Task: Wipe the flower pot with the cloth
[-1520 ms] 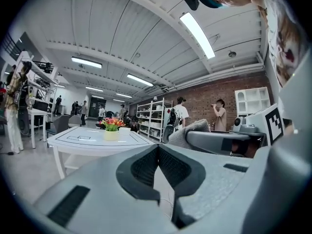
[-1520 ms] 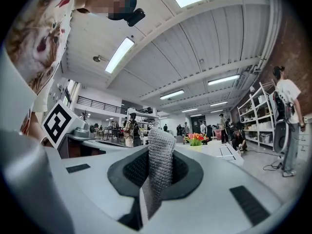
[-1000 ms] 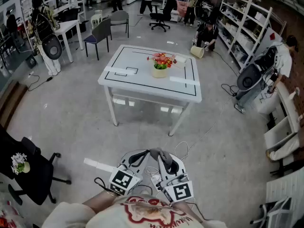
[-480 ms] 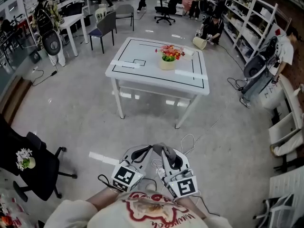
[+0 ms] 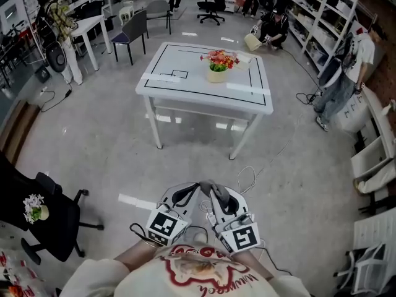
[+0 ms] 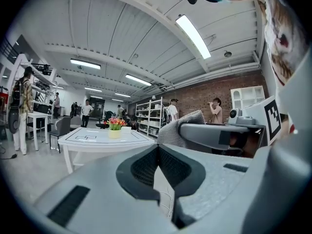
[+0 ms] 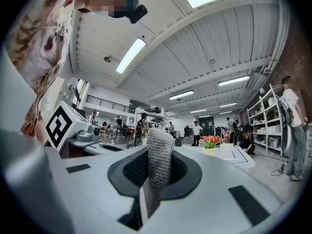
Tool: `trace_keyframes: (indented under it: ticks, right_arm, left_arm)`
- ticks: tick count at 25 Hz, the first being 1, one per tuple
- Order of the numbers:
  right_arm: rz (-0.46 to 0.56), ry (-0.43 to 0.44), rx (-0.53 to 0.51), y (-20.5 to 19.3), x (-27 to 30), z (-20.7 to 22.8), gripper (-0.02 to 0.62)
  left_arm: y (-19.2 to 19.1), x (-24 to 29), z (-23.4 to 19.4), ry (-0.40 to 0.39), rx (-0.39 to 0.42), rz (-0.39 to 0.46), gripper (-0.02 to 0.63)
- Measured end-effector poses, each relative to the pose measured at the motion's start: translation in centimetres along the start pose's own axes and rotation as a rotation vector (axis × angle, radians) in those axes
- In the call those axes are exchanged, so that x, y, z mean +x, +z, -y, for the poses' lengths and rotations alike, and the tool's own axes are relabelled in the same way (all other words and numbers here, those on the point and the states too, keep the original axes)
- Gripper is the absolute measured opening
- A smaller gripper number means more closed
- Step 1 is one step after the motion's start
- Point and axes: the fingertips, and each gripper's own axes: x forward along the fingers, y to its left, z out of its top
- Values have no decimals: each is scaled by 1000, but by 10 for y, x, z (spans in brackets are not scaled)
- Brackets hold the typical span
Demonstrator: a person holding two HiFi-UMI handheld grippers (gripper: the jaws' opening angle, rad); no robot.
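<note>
Right gripper [image 7: 156, 175] is clenched on the grey cloth [image 7: 160, 147], which sticks up from between its jaws. Next to it, the left gripper [image 6: 157, 165] is squeezed together on nothing. The flower pot [image 5: 216, 75] stands on the white worktop [image 5: 185, 88], straight ahead and well apart from both grippers across the floor, so the person likely has to walk up to it first.
</note>
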Motion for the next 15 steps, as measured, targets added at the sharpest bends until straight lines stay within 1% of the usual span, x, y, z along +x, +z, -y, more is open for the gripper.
trace_keyframes:
  ticks: [15]
  right_arm:
    - [6, 16, -9, 2, 12, -8, 26]
  left_arm:
    - [3, -6, -13, 15, -2, 12, 2]
